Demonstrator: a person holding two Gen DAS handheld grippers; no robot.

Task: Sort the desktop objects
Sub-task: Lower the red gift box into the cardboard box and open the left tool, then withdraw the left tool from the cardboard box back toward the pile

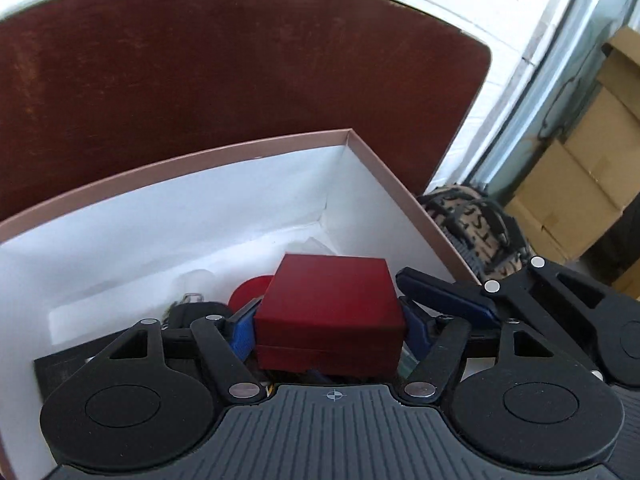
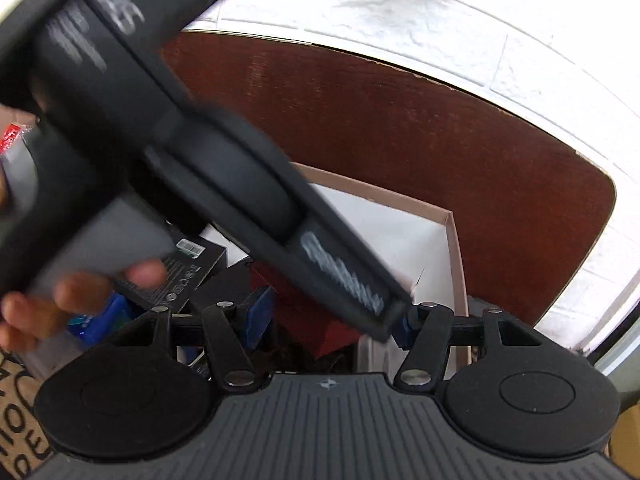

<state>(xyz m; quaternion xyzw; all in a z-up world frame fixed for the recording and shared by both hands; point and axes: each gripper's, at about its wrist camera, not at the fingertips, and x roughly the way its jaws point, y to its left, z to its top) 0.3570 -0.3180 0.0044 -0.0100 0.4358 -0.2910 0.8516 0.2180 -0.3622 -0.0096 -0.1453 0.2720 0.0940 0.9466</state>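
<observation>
Red box [image 1: 329, 316] clamped in my left hand-held gripper [image 1: 330, 322], blue pads on both sides, held over pink-rimmed carton [image 1: 256, 148] on brown surface [image 1: 200, 60]. Right hand-held gripper [image 2: 332, 320] apart, nothing gripped; left unit's blurred black body [image 2: 224, 184] crosses its view. Red disc [image 1: 250, 290] lies in carton behind box.

Box floor: a red case [image 1: 328, 312] and dark items are crowding the near part of the storage box [image 1: 240, 148].
Far half: white floor is lying bare.
Right path: the left gripper's body [image 2: 224, 184] is blocking the right gripper [image 2: 332, 320].
</observation>
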